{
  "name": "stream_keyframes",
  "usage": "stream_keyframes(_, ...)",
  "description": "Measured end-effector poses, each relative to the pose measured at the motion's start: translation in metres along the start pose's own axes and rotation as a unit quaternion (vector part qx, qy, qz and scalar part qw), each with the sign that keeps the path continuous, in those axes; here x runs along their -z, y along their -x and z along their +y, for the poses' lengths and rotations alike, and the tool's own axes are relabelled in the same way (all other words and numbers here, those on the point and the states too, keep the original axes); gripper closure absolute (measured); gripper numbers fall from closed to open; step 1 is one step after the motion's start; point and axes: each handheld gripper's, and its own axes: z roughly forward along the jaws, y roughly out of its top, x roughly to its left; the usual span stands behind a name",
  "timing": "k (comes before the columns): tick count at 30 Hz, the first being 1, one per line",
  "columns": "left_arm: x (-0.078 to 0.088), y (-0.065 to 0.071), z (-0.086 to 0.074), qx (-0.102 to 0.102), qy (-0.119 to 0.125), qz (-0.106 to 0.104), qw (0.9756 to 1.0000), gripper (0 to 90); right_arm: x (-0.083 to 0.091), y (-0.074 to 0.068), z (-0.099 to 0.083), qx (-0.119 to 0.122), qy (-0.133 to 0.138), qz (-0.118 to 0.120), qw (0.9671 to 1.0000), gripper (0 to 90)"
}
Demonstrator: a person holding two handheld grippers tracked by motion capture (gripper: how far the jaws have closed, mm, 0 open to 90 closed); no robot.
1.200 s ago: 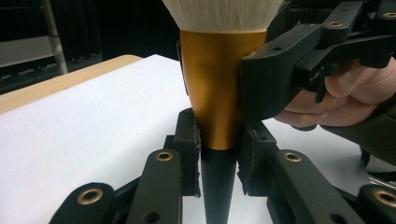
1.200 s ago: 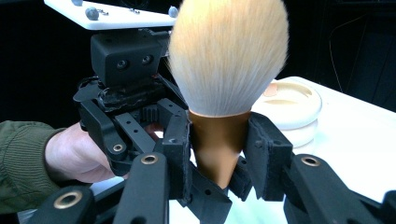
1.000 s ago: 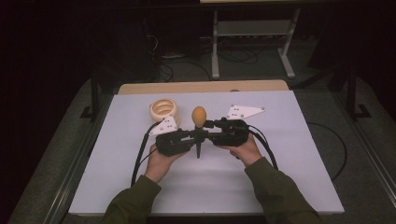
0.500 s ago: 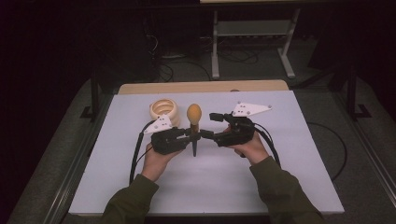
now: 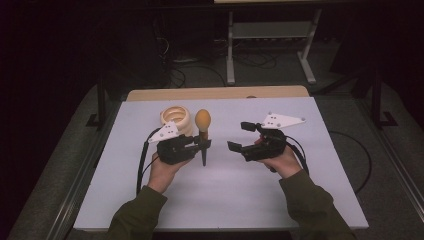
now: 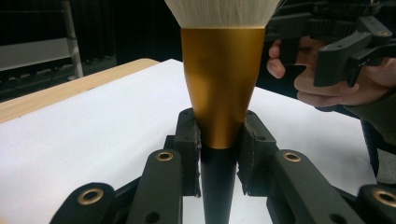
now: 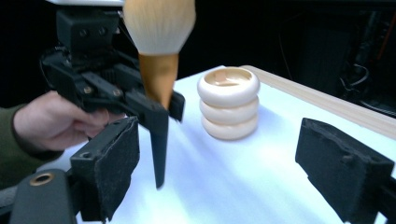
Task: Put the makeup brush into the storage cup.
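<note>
Clamping the brush, left gripper jaws grip; right gripper jaws just opened, empty.

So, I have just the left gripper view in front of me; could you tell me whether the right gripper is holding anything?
Observer: No. The right gripper has just been opening its jaws, and nothing sits between them.
Operator: Thank you. Is there anywhere to put the brush?
Observer: Yes, a cream ringed holder stands upright just beyond the left gripper.
Operator: Is that holder free?
Observer: Its top is open, and the right gripper view shows nothing standing in it.
</note>
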Motion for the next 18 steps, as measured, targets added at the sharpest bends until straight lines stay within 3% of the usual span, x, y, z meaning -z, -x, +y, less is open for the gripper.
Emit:
stream_keyframes(10,0.001,0.000,0.000,-0.007,-0.001,-0.002,1.0000,72.5,0.025,0.005,-0.017,0.006,-0.016,-0.026,0.9995,8.2)
stream_keyframes(18,0.005,-0.001,0.001,-0.005,0.001,0.002,1.0000,72.5,0.038,0.001,-0.030,0.011,-0.035,-0.041,0.9985,7.9)
